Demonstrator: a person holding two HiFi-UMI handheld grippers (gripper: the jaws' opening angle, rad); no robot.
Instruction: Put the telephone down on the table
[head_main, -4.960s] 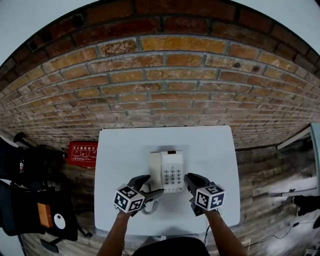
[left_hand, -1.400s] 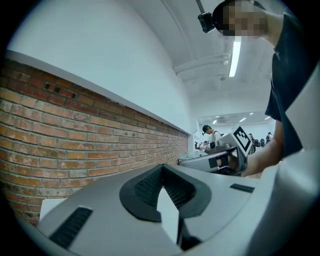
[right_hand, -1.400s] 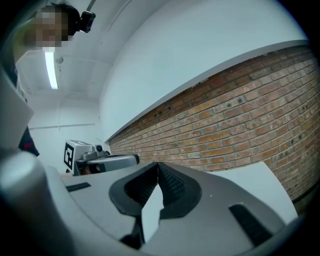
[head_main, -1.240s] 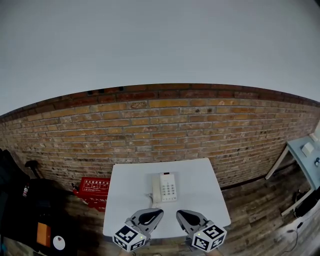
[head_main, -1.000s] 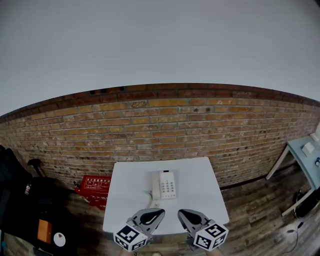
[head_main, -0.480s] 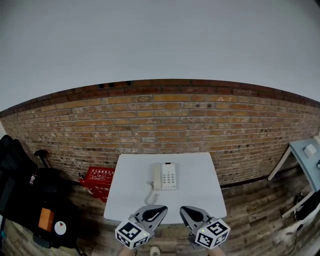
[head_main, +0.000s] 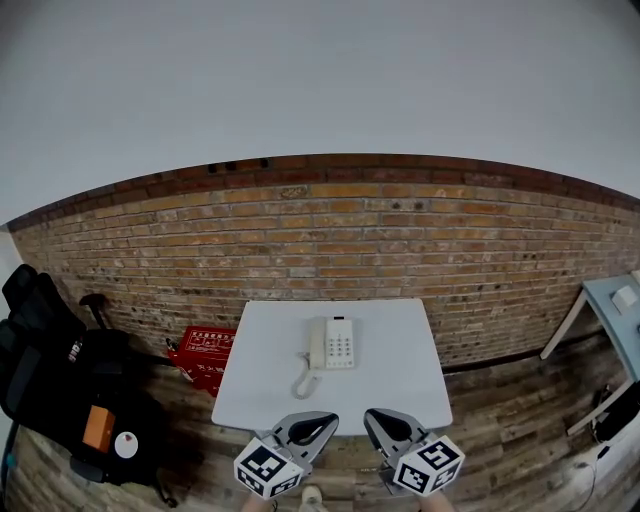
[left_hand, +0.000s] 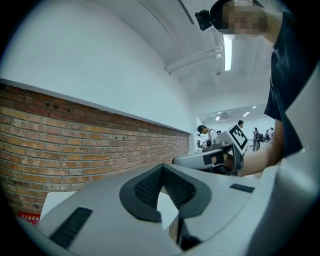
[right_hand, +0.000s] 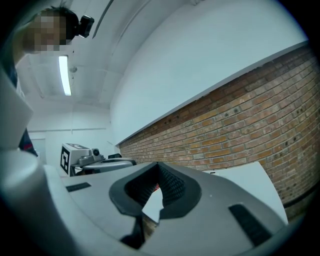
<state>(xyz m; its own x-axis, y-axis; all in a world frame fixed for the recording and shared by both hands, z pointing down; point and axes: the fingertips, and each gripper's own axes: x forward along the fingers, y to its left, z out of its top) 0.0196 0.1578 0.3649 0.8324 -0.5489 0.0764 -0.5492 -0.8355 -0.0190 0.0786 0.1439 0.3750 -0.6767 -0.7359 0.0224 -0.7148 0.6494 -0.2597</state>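
Note:
A white telephone (head_main: 332, 344) with its handset on the cradle and a coiled cord (head_main: 301, 378) lies on the white table (head_main: 390, 380) by the brick wall. Both grippers are held well back from the table's near edge, at the bottom of the head view. My left gripper (head_main: 326, 419) is shut with nothing in it; its closed tips (left_hand: 161, 169) point up toward the wall. My right gripper (head_main: 375, 417) is shut and empty too, its closed tips (right_hand: 158, 167) also raised. Each gripper sees the other beside it.
A red crate (head_main: 204, 350) sits on the wooden floor left of the table. Black bags (head_main: 70, 390) are piled at the far left. A second pale table (head_main: 615, 315) stands at the right edge. Behind the table runs a brick wall (head_main: 330, 245). People stand in the far room (left_hand: 240, 131).
The view has drawn back and the table and phone look smaller and farther. Five seconds ago both grippers were over the table beside the phone; now they hang off its near edge.

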